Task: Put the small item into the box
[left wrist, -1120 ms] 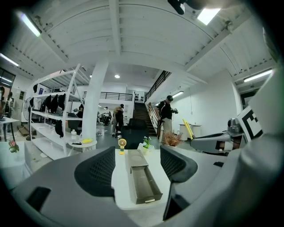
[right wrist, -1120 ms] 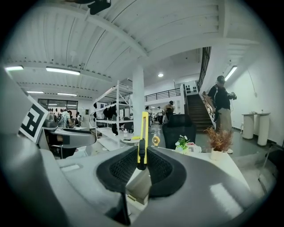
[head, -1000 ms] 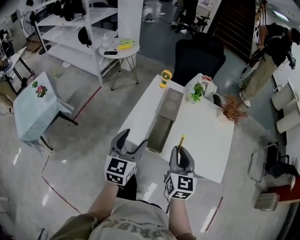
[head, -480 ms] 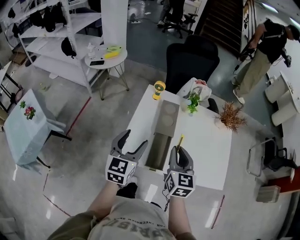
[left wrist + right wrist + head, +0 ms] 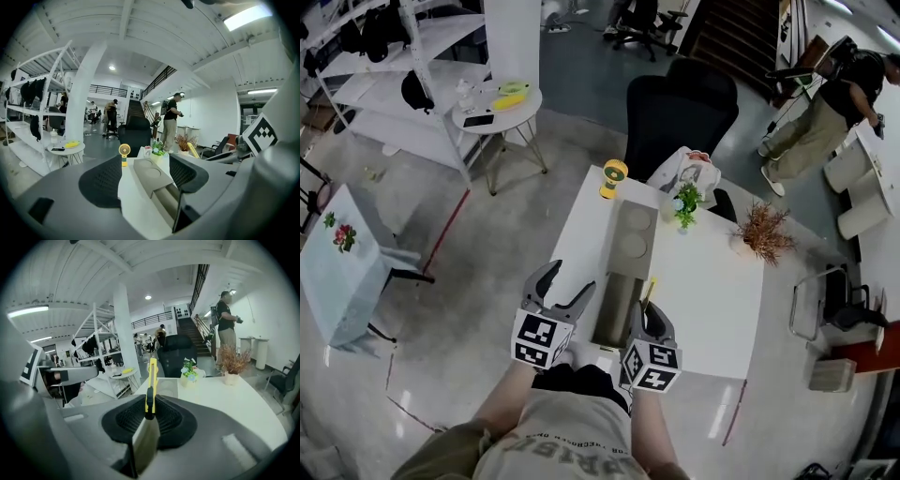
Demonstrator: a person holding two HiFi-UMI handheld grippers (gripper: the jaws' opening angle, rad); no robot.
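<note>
— Which claw has the small thing?
— The right claw (image 5: 149,408). Its jaws are pinched on a thin yellow item (image 5: 151,376) with a black slider, a box cutter by the look of it, standing upright out of the grip.
— And where is that against the box?
— The box (image 5: 625,255) is the long olive one on the left half of the white counter (image 5: 712,281), running from the near edge towards the far edge. The right claw sits at the near edge, just beside the box's right wall, and the yellow item pokes up next to the open near half. It isn't inside the box. Whether it touches the wall, I can't tell.
— Open half?
— The near part is an open trough. The far part is covered by a panel (image 5: 631,232) with two round recesses.
— And the left claw?
— The left claw (image 5: 569,276) is by the near left corner of the counter, left of the box, jaws spread wide with nothing held. Through the gap you see only counter top and box.
— Anything else up there?
— A little yellow fan (image 5: 612,175) at the far left corner, a small green plant (image 5: 685,202) and a white bag (image 5: 692,169) by the far edge, and a pot of dry brown twigs (image 5: 761,228) towards the far right corner. A black chair (image 5: 680,112) stands past the far edge, and a person (image 5: 820,117) is well off beyond the right side
</note>
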